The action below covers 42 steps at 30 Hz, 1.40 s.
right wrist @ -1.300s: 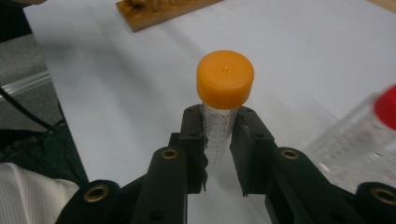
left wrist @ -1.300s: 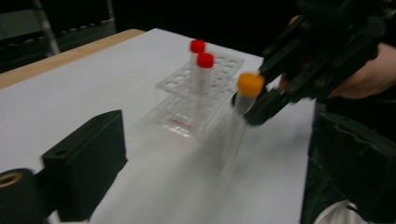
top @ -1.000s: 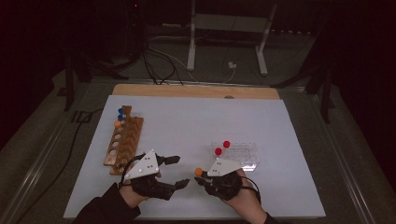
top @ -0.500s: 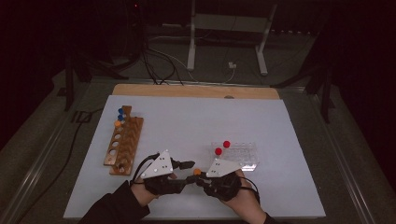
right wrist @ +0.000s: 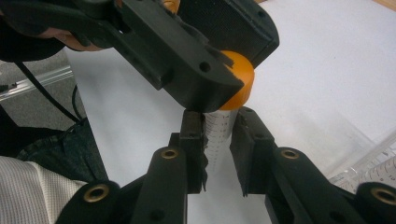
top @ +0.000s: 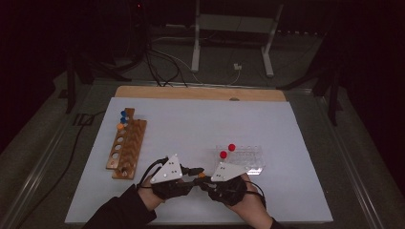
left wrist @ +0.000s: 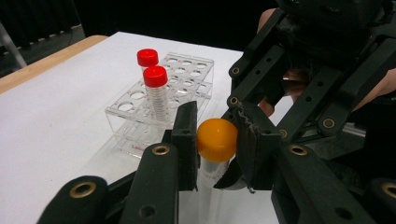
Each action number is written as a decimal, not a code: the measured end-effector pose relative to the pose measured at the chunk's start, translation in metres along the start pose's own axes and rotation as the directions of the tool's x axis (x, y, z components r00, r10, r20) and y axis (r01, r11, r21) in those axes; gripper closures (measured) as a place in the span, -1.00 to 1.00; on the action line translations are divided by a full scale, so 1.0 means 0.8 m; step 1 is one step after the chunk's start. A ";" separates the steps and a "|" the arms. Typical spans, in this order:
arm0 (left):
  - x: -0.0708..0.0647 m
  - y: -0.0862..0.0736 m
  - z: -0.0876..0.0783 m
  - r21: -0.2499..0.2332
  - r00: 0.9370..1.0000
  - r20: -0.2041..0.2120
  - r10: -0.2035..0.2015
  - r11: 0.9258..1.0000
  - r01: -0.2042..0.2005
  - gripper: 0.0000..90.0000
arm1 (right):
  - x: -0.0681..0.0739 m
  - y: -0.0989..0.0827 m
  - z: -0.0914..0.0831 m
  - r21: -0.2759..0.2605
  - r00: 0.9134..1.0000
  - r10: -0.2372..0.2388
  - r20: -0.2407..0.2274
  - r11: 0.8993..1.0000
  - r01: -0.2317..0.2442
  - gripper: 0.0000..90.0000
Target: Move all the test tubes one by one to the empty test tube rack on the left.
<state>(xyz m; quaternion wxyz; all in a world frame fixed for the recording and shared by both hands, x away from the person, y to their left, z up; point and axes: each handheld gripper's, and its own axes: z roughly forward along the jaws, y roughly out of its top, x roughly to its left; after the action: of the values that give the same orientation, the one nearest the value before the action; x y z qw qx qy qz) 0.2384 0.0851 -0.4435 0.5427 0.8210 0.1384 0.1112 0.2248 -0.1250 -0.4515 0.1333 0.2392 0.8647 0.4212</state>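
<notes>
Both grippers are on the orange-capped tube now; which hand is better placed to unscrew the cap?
Left. The left gripper has just closed its jaws on the orange cap, while the right gripper clamps the tube body, steadying it.

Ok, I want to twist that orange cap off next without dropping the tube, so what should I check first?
1. Right tongs clamped on the tube: ok, pads press its body from both sides.
2. Left tongs on the orange cap: ok, the jaws have just been closing and now pinch it.
3. The two grips kept apart: ok, one on the cap, one lower on the body.
4. Tube contents: cannot tell.
5. Clear rack has free holes: ok, with just two red-capped tubes standing in it.
</notes>
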 end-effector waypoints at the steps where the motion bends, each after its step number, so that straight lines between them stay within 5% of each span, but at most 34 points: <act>1: 0.001 0.000 0.000 -0.002 1.000 0.002 -0.003 1.000 0.003 0.59 | 0.000 0.000 0.000 0.000 1.000 0.001 -0.001 1.000 -0.001 0.66; 9: 0.004 0.002 -0.005 -0.014 1.000 0.009 -0.006 1.000 0.006 0.60 | 0.000 0.000 -0.001 -0.027 1.000 0.006 -0.004 1.000 -0.006 0.63; 15: 0.013 0.006 -0.016 -0.026 1.000 -0.022 -0.015 1.000 0.014 0.61 | -0.008 -0.001 -0.011 -0.074 0.999 0.031 0.042 0.997 -0.027 0.18; 28: 0.041 0.018 -0.051 -0.060 0.993 -0.116 -0.038 0.998 0.031 0.61 | -0.034 -0.003 -0.046 -0.179 0.987 0.107 0.117 0.980 -0.085 -0.41; 37: 0.061 0.023 -0.089 -0.084 0.976 -0.211 -0.050 0.996 0.033 0.61 | -0.038 -0.005 -0.051 -0.197 0.983 0.128 0.131 0.975 -0.101 -0.83; 42: 0.074 0.025 -0.113 -0.099 0.959 -0.277 -0.064 0.994 0.038 0.61 | -0.040 -0.006 -0.055 -0.212 0.987 0.125 0.097 0.972 -0.102 -0.95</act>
<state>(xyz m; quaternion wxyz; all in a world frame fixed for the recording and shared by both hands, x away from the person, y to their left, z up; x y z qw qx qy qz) 0.2661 0.1760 -0.3883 0.5581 0.7670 0.2293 0.2182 0.2313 -0.1733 -0.4277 0.1804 0.2958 0.7926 0.5018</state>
